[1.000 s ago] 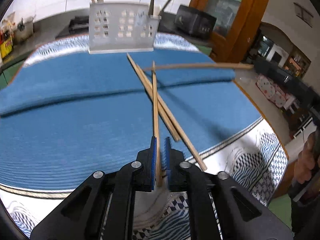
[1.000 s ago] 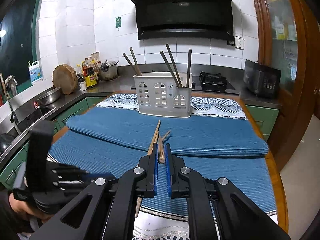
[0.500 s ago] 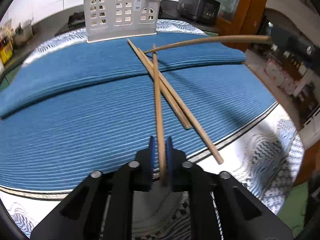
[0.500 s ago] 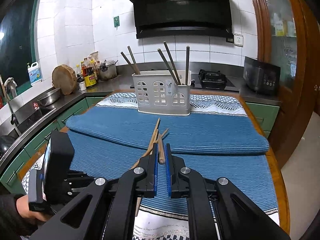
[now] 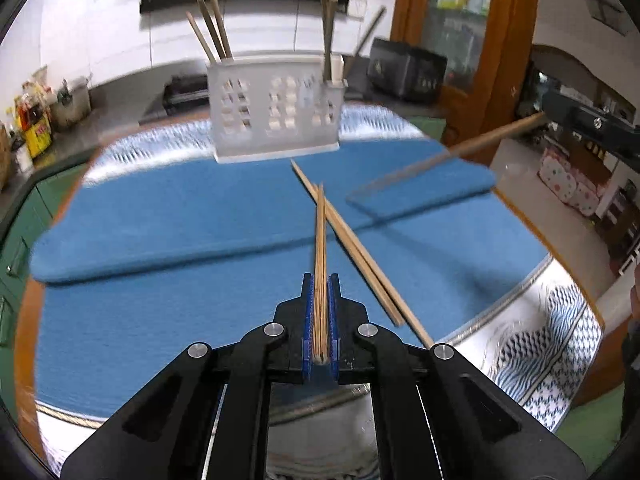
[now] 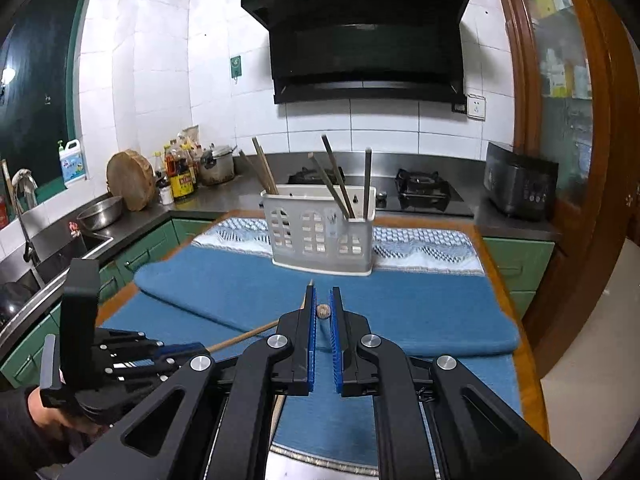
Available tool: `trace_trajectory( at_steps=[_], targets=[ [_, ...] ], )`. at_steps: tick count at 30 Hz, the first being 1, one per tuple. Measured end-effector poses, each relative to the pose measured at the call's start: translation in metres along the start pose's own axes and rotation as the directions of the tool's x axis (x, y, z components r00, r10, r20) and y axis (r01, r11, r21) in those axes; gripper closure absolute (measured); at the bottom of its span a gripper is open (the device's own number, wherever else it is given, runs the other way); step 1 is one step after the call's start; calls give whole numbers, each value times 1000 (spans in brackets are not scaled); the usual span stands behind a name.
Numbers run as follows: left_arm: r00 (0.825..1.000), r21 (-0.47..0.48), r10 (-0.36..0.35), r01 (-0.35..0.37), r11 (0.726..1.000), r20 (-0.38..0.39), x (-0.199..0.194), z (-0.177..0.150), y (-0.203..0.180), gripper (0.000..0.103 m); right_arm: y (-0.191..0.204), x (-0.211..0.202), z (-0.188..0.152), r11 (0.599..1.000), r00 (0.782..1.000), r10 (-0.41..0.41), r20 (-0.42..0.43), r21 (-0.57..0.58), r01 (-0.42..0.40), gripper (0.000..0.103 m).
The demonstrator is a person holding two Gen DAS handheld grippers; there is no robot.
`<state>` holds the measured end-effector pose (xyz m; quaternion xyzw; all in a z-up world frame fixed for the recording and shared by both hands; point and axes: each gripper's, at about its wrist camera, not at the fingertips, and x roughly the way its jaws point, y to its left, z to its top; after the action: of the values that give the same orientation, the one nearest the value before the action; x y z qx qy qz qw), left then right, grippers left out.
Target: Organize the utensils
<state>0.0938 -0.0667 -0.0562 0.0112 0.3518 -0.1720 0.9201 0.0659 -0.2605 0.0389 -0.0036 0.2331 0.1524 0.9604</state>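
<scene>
My left gripper (image 5: pixel 321 280) is shut on a wooden chopstick (image 5: pixel 320 240) that points forward, lifted above the blue mat (image 5: pixel 160 240). Two more chopsticks (image 5: pixel 356 256) lie crossed on the mat to its right. A white slotted utensil holder (image 5: pixel 276 116) stands at the mat's far edge with several chopsticks upright in it. My right gripper (image 6: pixel 323 294) is shut on another chopstick (image 6: pixel 322 311), seen end-on between the blue pads; that chopstick shows in the left wrist view (image 5: pixel 472 148), held in the air at the right. The holder (image 6: pixel 320 236) stands straight ahead of the right gripper.
A patterned cloth (image 5: pixel 540 336) lies under the mat, on a wooden table. A black appliance (image 6: pixel 520 184) stands at the back right. A stove (image 6: pixel 424 192), bottles (image 6: pixel 180 176) and a sink (image 6: pixel 60 248) line the counter behind and to the left.
My left gripper has lifted its chopstick off the mat and tilted up toward the holder. My right gripper has risen with its chopstick and moved closer to the holder.
</scene>
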Motion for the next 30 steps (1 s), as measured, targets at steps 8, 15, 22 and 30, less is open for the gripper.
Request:
trace_trajectory(
  at_steps=[8, 15, 22, 30],
  targets=[
    [995, 18, 3, -5, 1000, 101, -21, 29, 10, 98, -7, 2, 38, 1000, 999, 20, 29, -24, -19, 96],
    [991, 49, 1, -8, 999, 137, -23, 61, 19, 98, -17, 17, 92, 997, 999, 33, 21, -69, -32, 96],
    [989, 59, -20, 11, 998, 147, -23, 111, 36, 98, -27, 27, 157, 994, 1000, 15, 26, -111, -12, 96],
    [984, 73, -22, 9, 997, 179, -28, 164, 45, 98, -23, 62, 199, 982, 999, -54, -5, -183, 52, 96]
  ],
)
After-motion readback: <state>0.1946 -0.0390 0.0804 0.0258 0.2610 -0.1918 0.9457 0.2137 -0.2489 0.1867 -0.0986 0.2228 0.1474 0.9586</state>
